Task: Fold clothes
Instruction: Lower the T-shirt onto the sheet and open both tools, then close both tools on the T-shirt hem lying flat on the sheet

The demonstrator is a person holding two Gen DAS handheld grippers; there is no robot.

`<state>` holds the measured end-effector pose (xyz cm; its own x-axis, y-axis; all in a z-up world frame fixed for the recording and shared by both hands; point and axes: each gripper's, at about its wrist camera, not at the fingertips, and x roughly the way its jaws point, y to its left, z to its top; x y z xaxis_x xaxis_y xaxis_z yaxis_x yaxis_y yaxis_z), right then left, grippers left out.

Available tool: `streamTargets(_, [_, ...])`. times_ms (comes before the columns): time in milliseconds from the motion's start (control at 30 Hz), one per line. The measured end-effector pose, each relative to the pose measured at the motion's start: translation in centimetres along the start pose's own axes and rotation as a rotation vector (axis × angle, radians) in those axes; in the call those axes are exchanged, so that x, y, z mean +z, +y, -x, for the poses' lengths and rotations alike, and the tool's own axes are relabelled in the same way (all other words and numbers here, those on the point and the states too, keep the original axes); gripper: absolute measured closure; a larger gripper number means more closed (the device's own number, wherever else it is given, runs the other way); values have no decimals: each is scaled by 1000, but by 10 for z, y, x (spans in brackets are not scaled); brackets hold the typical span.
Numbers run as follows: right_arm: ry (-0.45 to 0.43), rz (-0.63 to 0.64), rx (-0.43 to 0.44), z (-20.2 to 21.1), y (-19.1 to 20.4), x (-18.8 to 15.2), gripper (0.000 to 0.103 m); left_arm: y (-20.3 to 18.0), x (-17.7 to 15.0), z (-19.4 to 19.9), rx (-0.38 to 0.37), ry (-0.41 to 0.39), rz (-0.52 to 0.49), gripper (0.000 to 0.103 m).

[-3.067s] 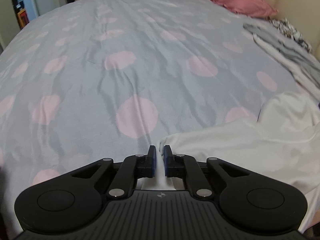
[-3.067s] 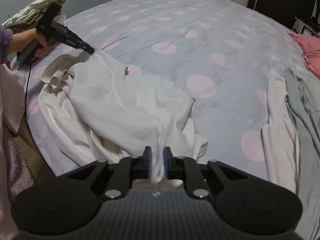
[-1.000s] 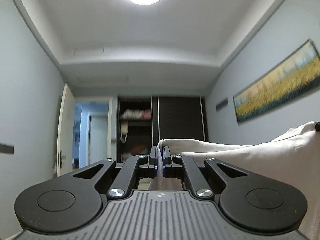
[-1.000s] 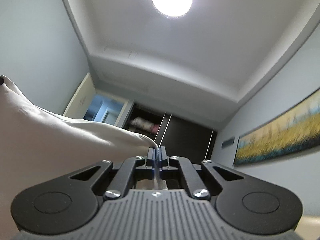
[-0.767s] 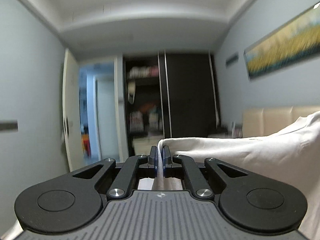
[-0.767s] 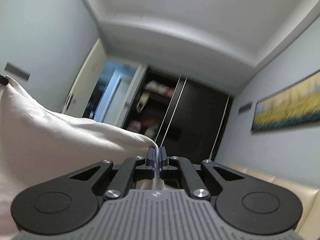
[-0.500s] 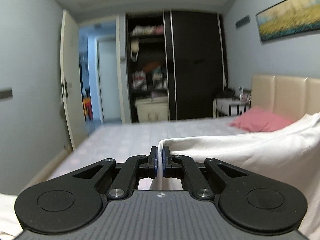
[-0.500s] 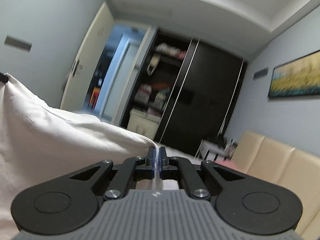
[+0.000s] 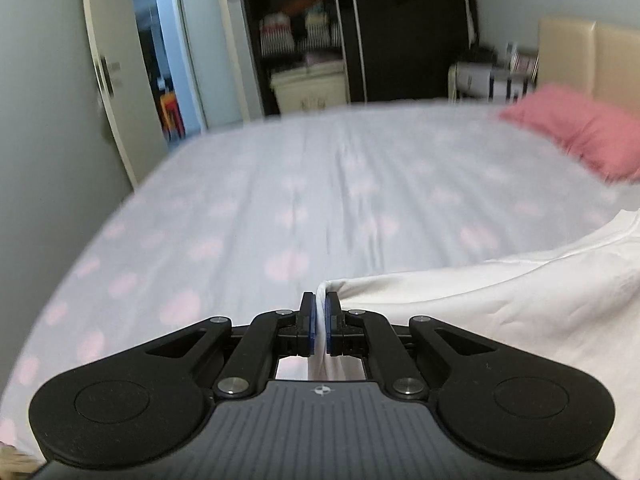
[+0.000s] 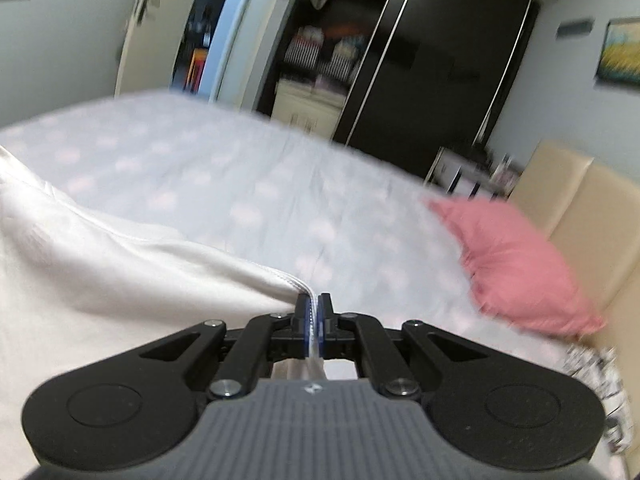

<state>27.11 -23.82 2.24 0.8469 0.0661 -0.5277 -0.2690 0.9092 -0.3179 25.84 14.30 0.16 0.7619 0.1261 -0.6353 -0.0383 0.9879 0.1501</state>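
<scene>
Open bed [image 9: 280,200] surface ahead of both claws, nothing lying on it mid-span. Pink pillow [image 10: 516,264] blocks far right by headboard [image 10: 592,216]; white garment [image 9: 500,312] spans between the claws.

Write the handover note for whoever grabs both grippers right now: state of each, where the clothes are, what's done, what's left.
Left gripper: jaws shut on one corner of the white shirt.
Right gripper: jaws shut on another hemmed corner of the same shirt.
The shirt hangs stretched between the two, held above the spotted bed sheet. Pink pillow sits near the headboard.
Done: shirt picked up and spread.
Left: lay it flat on the bed, then fold; no fold is made yet.
</scene>
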Motion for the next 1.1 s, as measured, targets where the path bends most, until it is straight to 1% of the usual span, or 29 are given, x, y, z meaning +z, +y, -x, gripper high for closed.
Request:
streamTargets(100, [87,-2,16,-47,13,-26,99,-4,-19,-38,2,84,-13,100])
streamTargets(200, [164,-22,35,-83,25,-53,99,-8,-31,-67,5,157,-20,100])
streamTargets(333, [237,-49,58,-113,33,-73,99,-7,-47,-95,-2,227,-22,100])
streamTargets(467, [281,-68,76,-125,34,-82,98,-7,-54,-103,-5,237,-31,99])
streamTargets(500, [287,-74,76,-134,31,-80,97,-6,-54,-103,-8,242,-31,99])
streamTargets(533, [291,-79,71,-136,30,-77,97,-5,-52,-104,-11,246,-31,99])
streamTargets(567, [294,-78,66,-135,31,-76,94,-5,-51,-103,-14,247,-30,99])
streamTargets(600, [293,-71,60,-131,30,-75,87,-4,-49,-102,-19,247,-28,93])
streamTargets(633, [288,-65,49,-126,29,-72,80,-1,-48,-97,-18,243,-22,85])
streamTargets(667, [282,-62,35,-122,27,-69,72,1,-47,-94,-14,230,-16,80])
streamTargets(700, [274,-68,27,-116,24,-67,72,3,-45,-92,-10,216,-10,74])
streamTargets(767, [250,-106,30,-98,13,-62,72,11,-44,-75,-10,189,5,69])
streamTargets(800, [238,-122,33,-86,7,-61,72,15,-43,-69,-15,182,13,64])
streamTargets(867, [212,-131,34,-61,-1,-60,72,23,-46,-42,-21,162,36,62])
streamTargets(967, [180,-143,53,-14,-10,-65,72,30,-58,-3,-29,168,39,62])
streamTargets(1100, [200,-171,130,48,-13,-86,73,39,-89,47,-62,212,38,62])
